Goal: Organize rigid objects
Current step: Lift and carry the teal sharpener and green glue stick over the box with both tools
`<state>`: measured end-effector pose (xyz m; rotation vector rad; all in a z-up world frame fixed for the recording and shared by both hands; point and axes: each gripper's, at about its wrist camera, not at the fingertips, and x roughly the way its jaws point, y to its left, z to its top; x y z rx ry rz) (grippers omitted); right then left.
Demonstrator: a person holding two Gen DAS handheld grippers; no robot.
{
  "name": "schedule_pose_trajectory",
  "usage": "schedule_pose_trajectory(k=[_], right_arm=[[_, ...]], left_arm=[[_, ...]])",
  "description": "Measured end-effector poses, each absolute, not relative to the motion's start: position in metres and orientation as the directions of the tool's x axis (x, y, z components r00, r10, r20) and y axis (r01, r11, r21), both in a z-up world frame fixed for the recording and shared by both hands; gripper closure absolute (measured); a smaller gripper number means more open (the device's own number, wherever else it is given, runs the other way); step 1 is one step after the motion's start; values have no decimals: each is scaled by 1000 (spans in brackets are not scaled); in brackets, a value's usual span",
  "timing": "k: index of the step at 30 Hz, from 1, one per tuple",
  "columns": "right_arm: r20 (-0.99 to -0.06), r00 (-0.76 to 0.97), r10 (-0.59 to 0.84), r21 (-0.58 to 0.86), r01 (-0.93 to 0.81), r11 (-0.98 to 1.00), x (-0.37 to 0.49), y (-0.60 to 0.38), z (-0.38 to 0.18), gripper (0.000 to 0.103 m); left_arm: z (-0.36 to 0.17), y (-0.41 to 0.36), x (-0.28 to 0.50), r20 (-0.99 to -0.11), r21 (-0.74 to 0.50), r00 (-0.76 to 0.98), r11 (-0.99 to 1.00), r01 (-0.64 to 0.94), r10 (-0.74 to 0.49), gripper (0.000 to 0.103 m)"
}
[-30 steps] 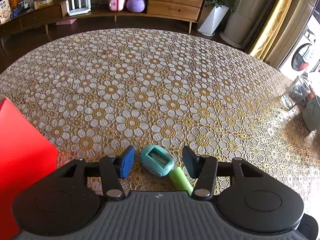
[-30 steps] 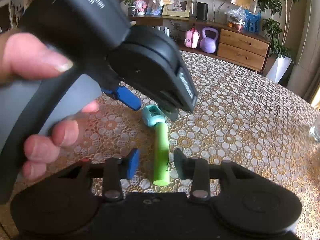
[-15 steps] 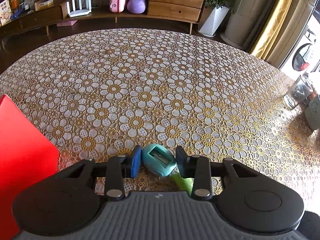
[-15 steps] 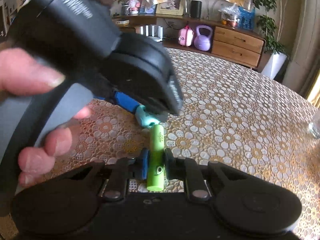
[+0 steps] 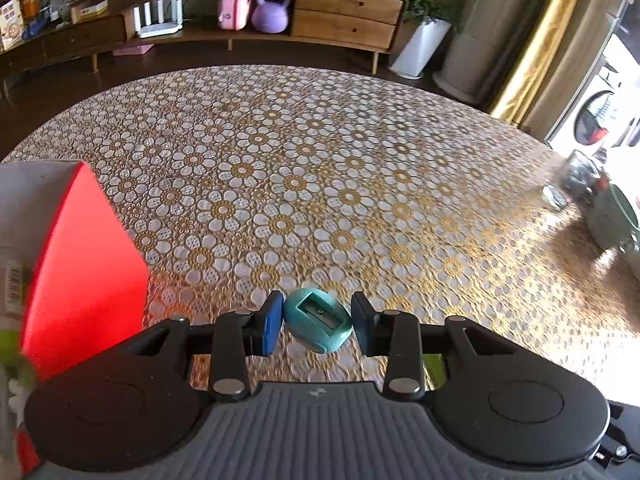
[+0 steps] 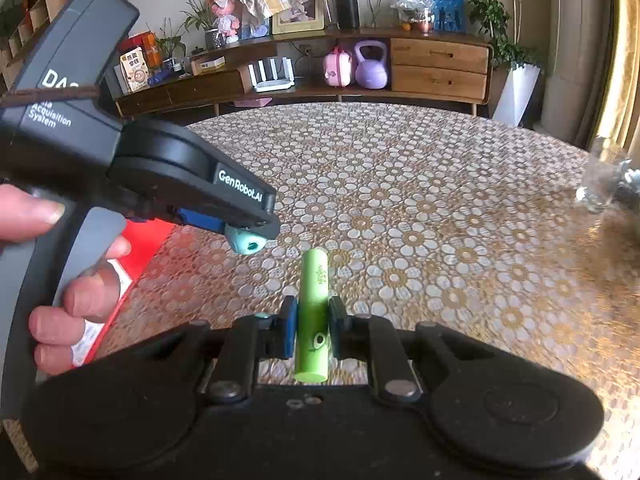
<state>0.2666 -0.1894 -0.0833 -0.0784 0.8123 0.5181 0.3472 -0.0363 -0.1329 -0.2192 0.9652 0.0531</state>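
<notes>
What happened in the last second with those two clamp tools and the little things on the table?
Both closed and lifted: the left gripper pinched the teal sharpener, the right gripper the green tube, pulling them apart. The red box and tablecloth stayed put.

A teal egg-shaped pencil sharpener (image 5: 318,320), blade slot facing the camera, sits clamped between two blue pads above a floral tablecloth. A bright green cylindrical stick (image 6: 314,316) with printed lettering, pointing away, is pinched between two pads
</notes>
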Motion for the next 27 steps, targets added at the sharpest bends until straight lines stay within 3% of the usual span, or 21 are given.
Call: schedule_pose_trajectory(k=[14, 27], right_arm=[[-646, 631, 429, 56, -522, 851, 191, -176, 3, 88], [-595, 624, 507, 1, -630, 777, 152, -98, 44, 88]], left_arm=[[-43, -25, 254, -730, -198, 672, 980, -29, -128, 67], [6, 55, 176, -675, -167, 734, 985, -50, -78, 67]])
